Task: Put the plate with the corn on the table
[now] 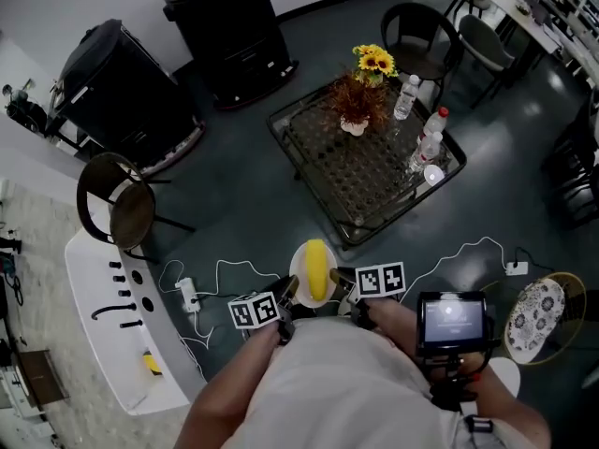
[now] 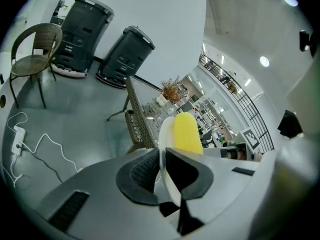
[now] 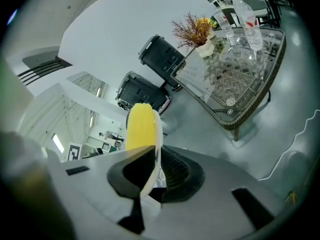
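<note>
Glass-top wicker surface [image 1: 370, 181] sits ahead, carrying a flower pot [image 1: 356, 110] and water bottles [image 1: 429, 138] toward its far side. Two black bins [image 1: 229, 26] stand by the wall, wicker chair [image 1: 122, 209] off to the left. White plate [image 1: 299, 274] is in the air over the dark floor, just short of the surface's near corner and not on it. Yellow corn [image 1: 318, 271] lies along the plate's middle. Left gripper [image 2: 162, 159] is clamped on the plate's left rim, right gripper [image 3: 156, 156] clamped on the opposite rim, so the plate is carried between both, close to the person's chest.
</note>
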Tool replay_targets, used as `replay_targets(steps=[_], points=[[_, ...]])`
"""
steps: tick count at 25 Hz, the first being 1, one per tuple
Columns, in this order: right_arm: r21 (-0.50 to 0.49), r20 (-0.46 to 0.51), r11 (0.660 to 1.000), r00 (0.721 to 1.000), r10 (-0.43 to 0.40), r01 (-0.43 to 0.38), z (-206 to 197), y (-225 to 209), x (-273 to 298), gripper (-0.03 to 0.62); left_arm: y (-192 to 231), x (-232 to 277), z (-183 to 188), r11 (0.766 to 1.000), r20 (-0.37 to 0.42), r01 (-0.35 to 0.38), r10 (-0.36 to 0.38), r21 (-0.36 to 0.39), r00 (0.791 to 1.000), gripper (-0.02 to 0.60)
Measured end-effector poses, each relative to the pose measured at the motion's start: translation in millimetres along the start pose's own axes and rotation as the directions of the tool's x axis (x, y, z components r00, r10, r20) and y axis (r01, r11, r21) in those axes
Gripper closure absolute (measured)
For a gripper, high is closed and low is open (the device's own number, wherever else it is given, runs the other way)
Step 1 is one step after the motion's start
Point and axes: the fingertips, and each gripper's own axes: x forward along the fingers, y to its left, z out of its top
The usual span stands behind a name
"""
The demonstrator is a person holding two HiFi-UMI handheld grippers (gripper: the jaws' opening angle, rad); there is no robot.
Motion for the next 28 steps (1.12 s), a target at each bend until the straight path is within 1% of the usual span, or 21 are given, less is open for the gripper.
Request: replay_targets(steps=[3,6,11,17,20,24,28], points=[[0.010,0.028,1.000,0.999,-0.017,0.017,19,4,12,0.549,7,6,25,0.999,-0.015,0.023,-0.023,0.022,1.000,0.538],[0.024,0.052,0.999,0.998,-0.028,0.027,32,7,23,0.549,16,9,43,0.999,-0.032,0.032,-0.030,0.037,0.999,0.538],[0.042,0.089,0.998,0.995,-0.048,0.045,54,25,55,0.548,42,6,81,0.997,-0.064,0.059,-0.055,0.057,0.996,0.538],[0.084,0.144,0.995,0.987,-0.067,0.056,71,42,84,0.548,65,0,115,0.991,-0.095,0.094,-0.085,0.098,0.992,0.538],[0.088,0.158,0.994,0.985,-0.074,0.061,76,49,97,0.549,76,-3,127,0.988,-0.101,0.103,-0.092,0.111,0.991,0.538],[0.114,0.159,0.991,0.984,-0.085,0.068,79,54,110,0.548,86,-8,134,0.988,-0.111,0.113,-0.101,0.108,0.989,0.538],[0.102,0.150,0.992,0.985,-0.089,0.075,84,60,121,0.549,97,-9,143,0.987,-0.109,0.125,-0.113,0.102,0.988,0.538]])
